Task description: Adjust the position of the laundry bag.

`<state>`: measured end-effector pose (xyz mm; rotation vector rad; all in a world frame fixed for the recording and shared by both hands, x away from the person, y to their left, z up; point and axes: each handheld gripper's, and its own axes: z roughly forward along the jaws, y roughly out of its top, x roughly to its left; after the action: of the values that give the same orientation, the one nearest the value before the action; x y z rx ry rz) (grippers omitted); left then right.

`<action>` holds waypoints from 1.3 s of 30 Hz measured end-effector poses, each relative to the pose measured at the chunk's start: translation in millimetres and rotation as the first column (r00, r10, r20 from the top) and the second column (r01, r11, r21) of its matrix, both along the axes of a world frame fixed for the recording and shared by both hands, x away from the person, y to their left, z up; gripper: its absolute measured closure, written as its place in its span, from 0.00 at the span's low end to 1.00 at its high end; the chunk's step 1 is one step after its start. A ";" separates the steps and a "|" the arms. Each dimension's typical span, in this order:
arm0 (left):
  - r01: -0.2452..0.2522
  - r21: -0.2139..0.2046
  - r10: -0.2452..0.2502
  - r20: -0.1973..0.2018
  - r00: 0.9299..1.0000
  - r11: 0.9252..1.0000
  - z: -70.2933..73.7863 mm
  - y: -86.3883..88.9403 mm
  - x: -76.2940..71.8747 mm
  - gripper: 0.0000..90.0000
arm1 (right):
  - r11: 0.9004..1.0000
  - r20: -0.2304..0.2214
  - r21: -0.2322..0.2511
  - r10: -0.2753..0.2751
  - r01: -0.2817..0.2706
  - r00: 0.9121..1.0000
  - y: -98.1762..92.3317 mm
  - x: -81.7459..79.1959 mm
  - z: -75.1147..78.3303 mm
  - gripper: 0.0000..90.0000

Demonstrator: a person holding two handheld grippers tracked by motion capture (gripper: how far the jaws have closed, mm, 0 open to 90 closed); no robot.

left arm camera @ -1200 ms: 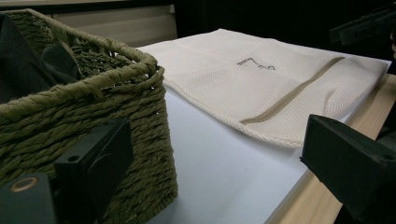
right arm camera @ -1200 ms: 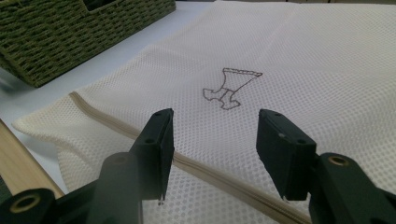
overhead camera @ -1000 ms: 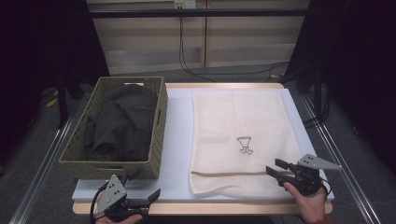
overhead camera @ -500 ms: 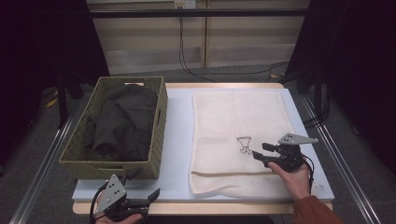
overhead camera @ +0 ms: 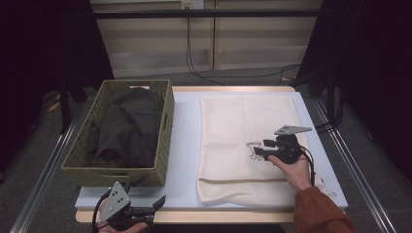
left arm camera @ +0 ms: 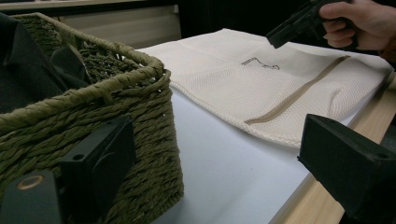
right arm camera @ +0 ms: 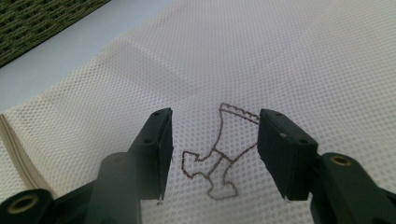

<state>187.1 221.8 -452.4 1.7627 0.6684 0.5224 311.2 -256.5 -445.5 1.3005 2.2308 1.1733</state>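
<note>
Cream mesh laundry bag [overhead camera: 245, 141] lies flat on the white table [overhead camera: 184, 160], right of the woven basket [overhead camera: 165, 145], well apart from it with a bare strip of table between. A brown zip line runs near the bag's front edge, and an embroidered brown motif [right arm camera: 219, 154] sits right of its middle.

Right gripper [overhead camera: 260, 151]: held level and low over the bag, pointing toward the basket, forearm entering from the bottom right corner. In the right gripper view its fingers [right arm camera: 156, 144] stand apart, one on each side of the motif, nothing clamped; the jaws have just been closing a little.

Left gripper [overhead camera: 158, 206]: at the table's front edge, just before the basket's near wall, pointing right. Its fingers [left arm camera: 348, 163] stand wide apart, holding nothing.

Dark clothing [overhead camera: 128, 128] fills the basket. The bag's right edge lies near the table's right rim.
</note>
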 end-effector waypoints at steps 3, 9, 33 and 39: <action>0.007 -0.001 -0.008 -0.001 1.000 1.000 -0.3 -0.2 0.1 0.12 | 1.000 -0.025 0.000 -0.004 0.004 1.000 1.4 9.8 -8.6 0.53; 0.005 0.003 -0.005 -0.004 1.000 1.000 -0.2 0.0 -0.2 0.12 | 0.997 -0.053 -0.052 -0.051 0.049 0.997 -6.0 16.9 -21.5 0.46; 0.013 0.016 -0.013 -0.011 1.000 1.000 0.0 -1.5 0.3 0.12 | 0.989 -0.053 -0.147 -0.039 0.031 0.998 -7.7 14.8 -37.0 0.82; 0.013 0.015 -0.013 -0.012 1.000 1.000 -0.1 -1.7 0.4 0.12 | 0.992 -0.063 -0.117 -0.045 0.037 0.997 -12.3 18.0 -37.6 0.90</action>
<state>187.6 220.0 -452.5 1.7845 0.6623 0.5092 329.2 -268.8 -483.2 1.3501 2.2700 0.9840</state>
